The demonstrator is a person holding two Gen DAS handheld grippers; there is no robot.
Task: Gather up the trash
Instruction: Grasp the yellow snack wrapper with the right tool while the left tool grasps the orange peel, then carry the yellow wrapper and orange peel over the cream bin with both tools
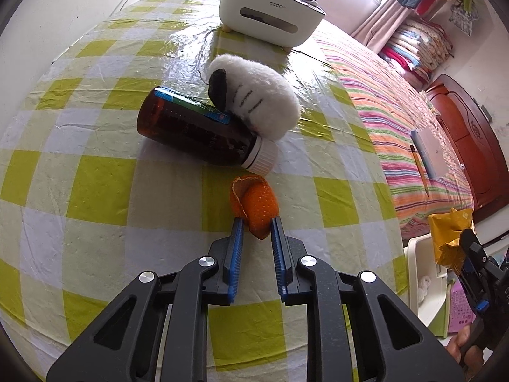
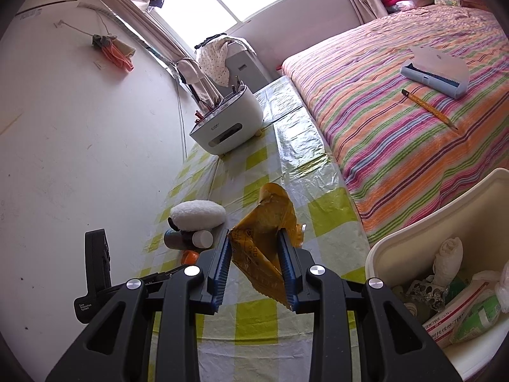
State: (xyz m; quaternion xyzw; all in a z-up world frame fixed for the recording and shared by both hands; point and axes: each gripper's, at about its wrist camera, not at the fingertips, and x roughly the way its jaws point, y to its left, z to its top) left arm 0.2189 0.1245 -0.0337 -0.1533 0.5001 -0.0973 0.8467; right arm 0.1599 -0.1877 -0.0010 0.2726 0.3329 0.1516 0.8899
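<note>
The orange peel [image 1: 254, 205] is lying on the checked counter [image 1: 105, 187], just at the 5 o'clock side of the brown bottle's [image 1: 197, 127] white cap. The left claw [image 1: 257, 222] is pointing steeply down at it, its blue pads [image 1: 237, 234] narrowed onto the peel's near end and pinching it against the counter. A white plush toy [image 1: 257, 95] is leaning on the bottle at its 1 o'clock side, and a white organizer [image 1: 270, 12] is standing at 12 o'clock, farther back.

The right claw [image 2: 256, 248] is tilting gently downward above the counter, clenching a crumpled yellow wrapper [image 2: 264, 232] between its pads, the wrapper sticking up past the fingertips.

The right wrist view is showing the inside of a white bin [image 2: 413, 222] at 4 o'clock, holding tissue and packaging, and a pencil [image 2: 429, 108] and a lint brush [image 2: 435, 70] on the striped bed [image 2: 397, 146] at 2 o'clock. The left wrist view is showing the peel being gripped, and a hand [image 1: 464, 347] at 4 o'clock holding the right claw.
</note>
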